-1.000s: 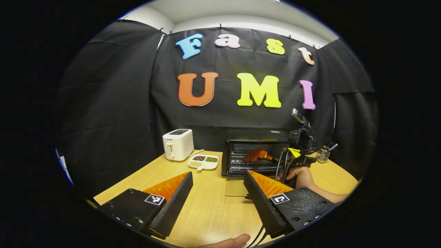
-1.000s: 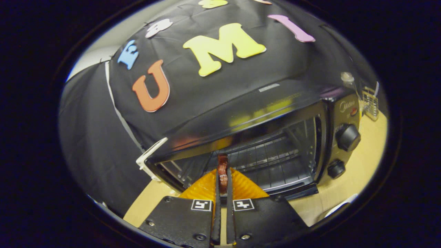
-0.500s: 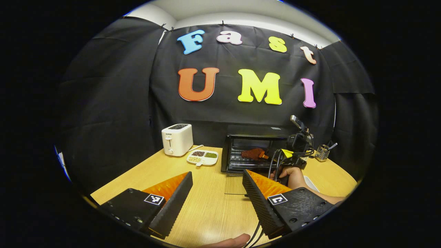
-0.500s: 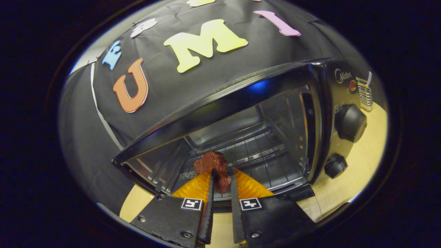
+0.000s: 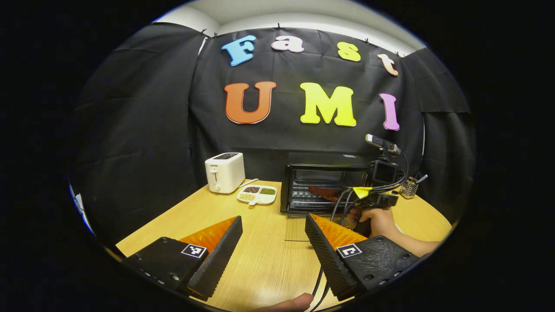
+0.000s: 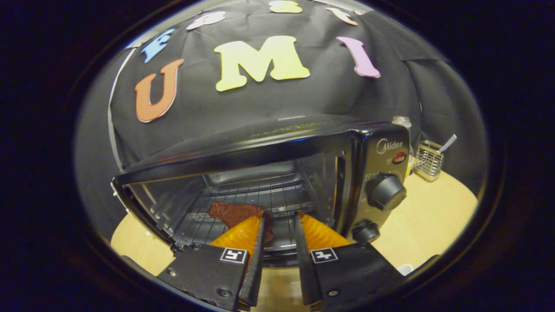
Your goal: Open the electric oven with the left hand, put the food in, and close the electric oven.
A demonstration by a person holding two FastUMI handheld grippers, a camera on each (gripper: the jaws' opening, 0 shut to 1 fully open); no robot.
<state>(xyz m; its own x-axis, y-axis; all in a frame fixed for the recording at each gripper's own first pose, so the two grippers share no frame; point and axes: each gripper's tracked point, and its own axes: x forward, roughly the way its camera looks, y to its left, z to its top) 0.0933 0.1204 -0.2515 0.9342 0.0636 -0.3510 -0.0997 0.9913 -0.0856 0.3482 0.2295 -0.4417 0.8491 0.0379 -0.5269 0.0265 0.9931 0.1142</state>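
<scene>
**Food on the oven rack, both claws parted**

The electric oven [image 6: 269, 173] stands toward the far edge of the counter [image 5: 260, 260], its glass door [image 5: 297, 227] folded down flat toward the near edge. Inside, the reddish-brown piece of food [image 6: 234, 213] lies on the wire rack [image 6: 260, 203], toward the rack's left front part.

In the right gripper view, the right claw [image 6: 279, 225] sits at the oven mouth with its fingers parted and a clear gap between them; the food lies just beyond the left fingertip, and whether it touches that tip cannot be told. In the left gripper view this claw shows farther off, held by a hand [image 5: 377, 219] at the oven's front.

The left claw [image 5: 273, 229] hovers over the counter's near part, released and spread wide, well apart from the oven.

A white toaster [image 5: 224, 172] stands near the counter's far left edge, with a divided dish [image 5: 256, 194] of grains between it and the oven. A wire holder [image 6: 428, 159] sits by the oven's right side.
</scene>
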